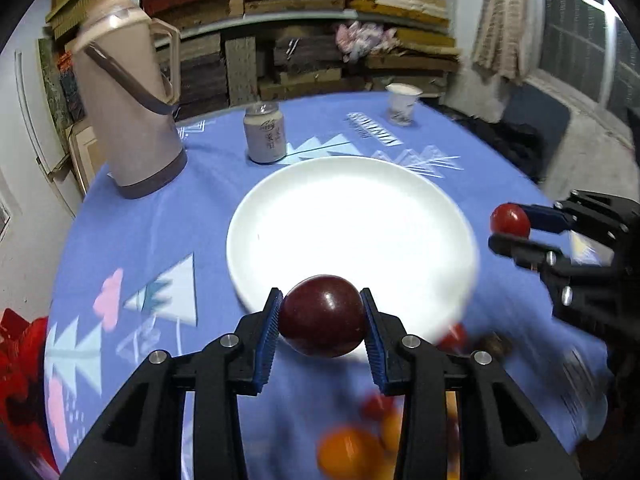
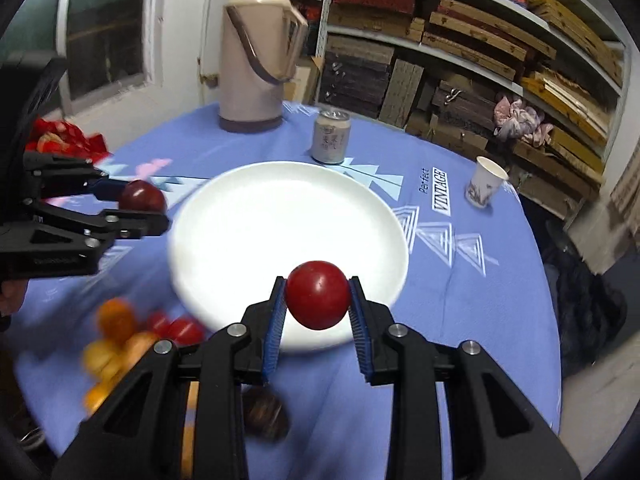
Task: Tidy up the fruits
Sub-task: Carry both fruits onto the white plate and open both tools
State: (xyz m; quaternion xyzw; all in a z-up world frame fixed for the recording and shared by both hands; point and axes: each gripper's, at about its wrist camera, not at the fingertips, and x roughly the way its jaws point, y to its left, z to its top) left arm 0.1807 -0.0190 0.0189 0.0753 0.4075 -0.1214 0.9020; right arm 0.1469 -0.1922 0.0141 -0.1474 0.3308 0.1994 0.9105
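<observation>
My left gripper (image 1: 322, 322) is shut on a dark red plum (image 1: 323, 315), held above the near rim of the white plate (image 1: 352, 216). My right gripper (image 2: 319, 302) is shut on a bright red tomato (image 2: 318, 295), also over the plate's (image 2: 280, 216) near edge. In the left wrist view the right gripper (image 1: 510, 228) with its tomato (image 1: 510, 219) shows at the right; in the right wrist view the left gripper (image 2: 140, 206) with the plum (image 2: 142, 196) shows at the left. Blurred oranges (image 2: 114, 336) and small red fruits (image 2: 180, 330) lie on the blue cloth in front of the plate.
A beige thermos jug (image 1: 128, 116), a drink can (image 1: 265, 134) and a paper cup (image 1: 402, 104) stand beyond the plate on the round table with the blue cloth (image 1: 160, 216). A dark brown fruit (image 2: 266, 416) lies near the front edge. Shelves of boxes fill the back wall.
</observation>
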